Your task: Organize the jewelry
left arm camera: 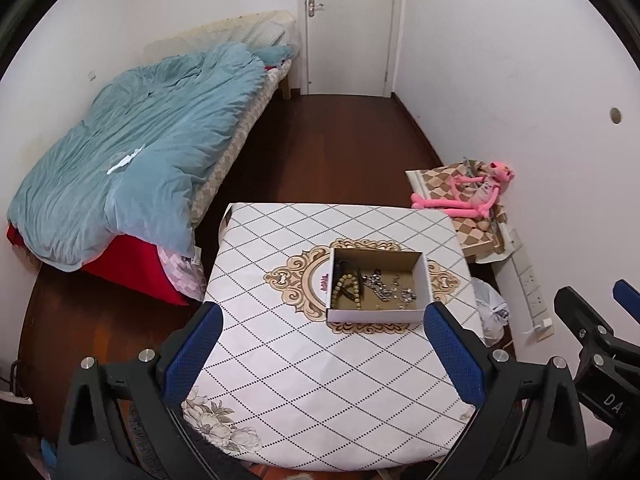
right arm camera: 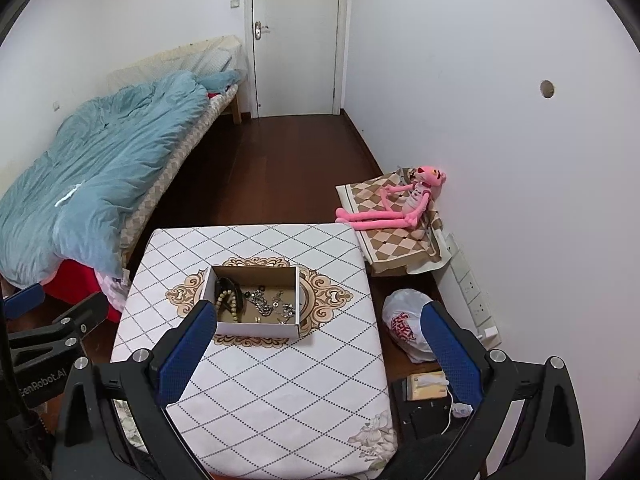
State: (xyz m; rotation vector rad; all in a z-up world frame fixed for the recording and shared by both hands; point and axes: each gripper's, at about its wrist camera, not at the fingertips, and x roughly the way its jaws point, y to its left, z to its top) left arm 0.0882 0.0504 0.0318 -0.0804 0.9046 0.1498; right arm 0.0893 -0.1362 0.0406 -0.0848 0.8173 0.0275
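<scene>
Left wrist view: left gripper (left arm camera: 322, 324) spread wide, nothing between the blue pads, held above the near part of the table (left arm camera: 304, 392). Cardboard box (left arm camera: 378, 314) sits open-topped on the ornate medallion near the table's centre, just ahead of the fingertips and slightly right of centre. Box long axis runs left-right across the view; short walls face left and right. Inside: beaded bracelet (left arm camera: 347, 292) at the left end, its loop stretched front-to-back, next to a dark strap-like piece; silver chain (left arm camera: 378, 288) in a loose heap mid-box; small metal bits (left arm camera: 406, 294) toward the right end, too small to identify. Right gripper's black frame shows at the right edge, jaws not readable from here. Bed with blue duvet (left arm camera: 136, 160) to the left, pink plush toy (left arm camera: 472, 196) by the right wall.

Right wrist view: right gripper (right arm camera: 316, 322) also wide, holding nothing. Box (right arm camera: 256, 328) now left of centre, its near-left corner hidden behind the left fingertip. Same orientation: long axis left-right, opening up. Beads (right arm camera: 227, 304) at left end, chain (right arm camera: 264, 304) in the middle. White plastic bag (right arm camera: 404, 320) on the floor right of the table, partly behind the right finger.
</scene>
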